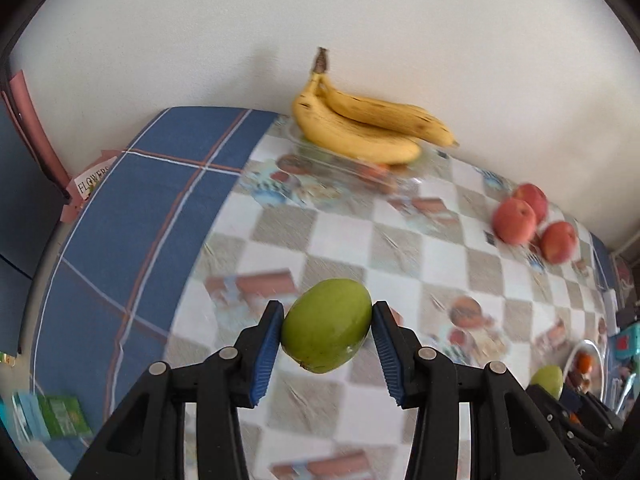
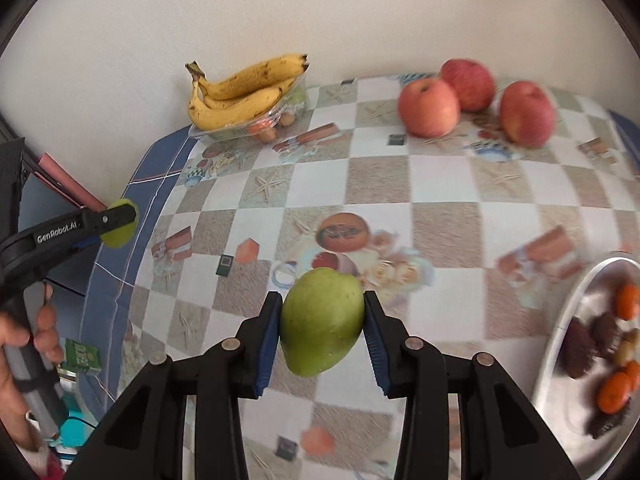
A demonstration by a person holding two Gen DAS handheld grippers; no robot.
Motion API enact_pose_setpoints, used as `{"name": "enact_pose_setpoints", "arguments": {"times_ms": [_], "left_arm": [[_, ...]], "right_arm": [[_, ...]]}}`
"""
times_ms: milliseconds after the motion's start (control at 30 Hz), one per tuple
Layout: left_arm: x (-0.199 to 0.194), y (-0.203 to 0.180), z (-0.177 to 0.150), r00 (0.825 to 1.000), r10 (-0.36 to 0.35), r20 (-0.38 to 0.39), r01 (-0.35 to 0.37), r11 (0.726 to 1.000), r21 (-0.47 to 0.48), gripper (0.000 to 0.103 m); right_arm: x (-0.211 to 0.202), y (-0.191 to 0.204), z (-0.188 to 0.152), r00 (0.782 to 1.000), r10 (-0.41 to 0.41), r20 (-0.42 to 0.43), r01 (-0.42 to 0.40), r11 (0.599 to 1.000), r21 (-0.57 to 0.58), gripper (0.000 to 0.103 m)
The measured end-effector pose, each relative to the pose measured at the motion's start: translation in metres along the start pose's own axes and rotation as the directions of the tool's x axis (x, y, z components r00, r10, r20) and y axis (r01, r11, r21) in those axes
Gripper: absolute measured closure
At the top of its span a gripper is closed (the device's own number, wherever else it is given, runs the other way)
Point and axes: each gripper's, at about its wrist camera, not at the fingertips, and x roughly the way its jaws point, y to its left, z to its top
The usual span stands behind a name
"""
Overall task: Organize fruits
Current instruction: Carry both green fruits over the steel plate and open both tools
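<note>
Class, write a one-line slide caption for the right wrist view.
Right hand-held gripper grips a green mango above the checkered tablecloth; bananas, three apples beyond.

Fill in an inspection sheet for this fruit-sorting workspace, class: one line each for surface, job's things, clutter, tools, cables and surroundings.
Surface: checkered picture-print tablecloth over blue plaid cloth.
Job's things: yellow banana bunch on clear plastic tray; three red apples grouped; silver metal plate holding small orange and dark fruits.
Clutter: green packet off the table's left.
Tools: left tool shut on green mango; right tool shut on second green mango.
Cables: nothing seen.
Surroundings: plain white wall.
</note>
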Motion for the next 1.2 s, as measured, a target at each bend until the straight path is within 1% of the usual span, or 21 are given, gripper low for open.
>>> {"name": "enact_pose_setpoints", "arguments": {"times_ms": [100,200,300,400,533,600,667,733,800,933,1100,1200], "left_arm": [[-0.015,-0.028,-0.028,1.000,-0.022,0.006,0.023,0.999,-0.023,0.055],[-0.022,-0.063,-0.054,0.999,-0.041,0.002,0.041,0.999,-0.019,0.055],[-0.026,-0.099,-0.077,0.994,-0.112,-0.013,0.111,0.993,-0.045,0.055],[-0.022,-0.134,-0.092,0.987,-0.161,-0.023,0.159,0.986,-0.056,0.055],[-0.010,-0.172,-0.112,0.977,-0.210,-0.030,0.206,0.973,-0.107,0.055],[-0.001,-0.189,-0.119,0.970,-0.241,-0.042,0.236,0.966,-0.103,0.055],[0.009,-0.204,-0.125,0.961,-0.267,-0.073,0.260,0.961,-0.094,0.055],[0.016,-0.215,-0.128,0.951,-0.291,-0.104,0.282,0.955,-0.091,0.055],[0.020,-0.227,-0.132,0.944,-0.308,-0.121,0.302,0.951,-0.064,0.055],[0.027,-0.240,-0.139,0.924,-0.348,-0.160,0.345,0.938,-0.046,0.055],[0.031,-0.250,-0.146,0.906,-0.375,-0.196,0.376,0.926,-0.032,0.055],[0.030,-0.256,-0.147,0.903,-0.383,-0.195,0.390,0.921,-0.005,0.055]], "right_arm": [[-0.028,-0.011,-0.016,0.999,-0.030,0.042,0.030,0.999,-0.011,0.061],[-0.050,-0.026,-0.031,0.996,-0.050,0.076,0.050,0.999,0.002,0.061],[-0.067,-0.042,-0.044,0.991,-0.086,0.098,0.084,0.996,0.023,0.061],[-0.075,-0.058,-0.053,0.988,-0.114,0.109,0.110,0.993,0.039,0.061],[-0.080,-0.089,-0.062,0.983,-0.148,0.109,0.137,0.986,0.098,0.061],[-0.080,-0.103,-0.063,0.977,-0.184,0.106,0.171,0.978,0.115,0.061],[-0.079,-0.119,-0.063,0.969,-0.227,0.101,0.213,0.968,0.131,0.061],[-0.075,-0.135,-0.063,0.968,-0.235,0.085,0.220,0.963,0.157,0.061],[-0.070,-0.152,-0.063,0.974,-0.219,0.064,0.202,0.959,0.198,0.061],[-0.069,-0.185,-0.068,0.971,-0.235,0.032,0.217,0.934,0.284,0.061],[-0.083,-0.216,-0.075,0.971,-0.233,0.044,0.199,0.900,0.387,0.061],[-0.091,-0.227,-0.077,0.969,-0.240,0.057,0.194,0.884,0.424,0.061]]}}
